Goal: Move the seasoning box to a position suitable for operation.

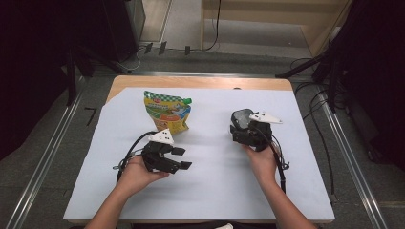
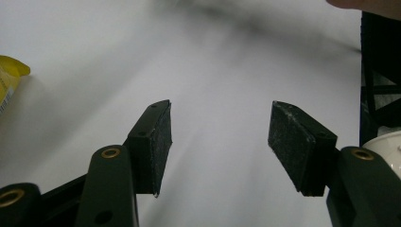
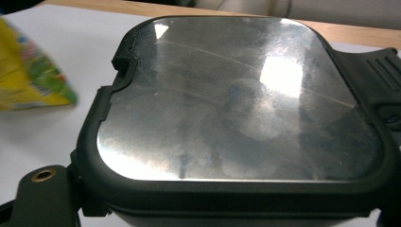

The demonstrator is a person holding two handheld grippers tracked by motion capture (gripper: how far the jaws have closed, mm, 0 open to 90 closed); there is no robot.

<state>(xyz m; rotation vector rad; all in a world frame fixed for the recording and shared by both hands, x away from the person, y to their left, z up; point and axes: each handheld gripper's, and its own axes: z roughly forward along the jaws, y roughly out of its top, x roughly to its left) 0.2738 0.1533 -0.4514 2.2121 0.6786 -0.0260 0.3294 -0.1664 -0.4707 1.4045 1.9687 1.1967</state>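
A square black box with a shiny steel lid (image 3: pixel 236 104) sits between the jaws of my right gripper (image 1: pixel 243 130), which is shut on it; in the high view the box (image 1: pixel 241 118) shows right of centre on the table, at the gripper's far end. My left gripper (image 1: pixel 183 158) is held low over the white sheet at centre left and points right. Its jaws stand open, with nothing but bare sheet between the pads (image 2: pixel 163 137). A yellow and green snack bag (image 1: pixel 167 112) lies beyond the left gripper, apart from both grippers.
A white sheet (image 1: pixel 215 191) covers most of the wooden table (image 1: pixel 200 82). Cables trail from both grippers toward the near edge. The snack bag's corner (image 2: pixel 9 80) shows at the left of the left gripper view. Dark stands and cables surround the table on the floor.
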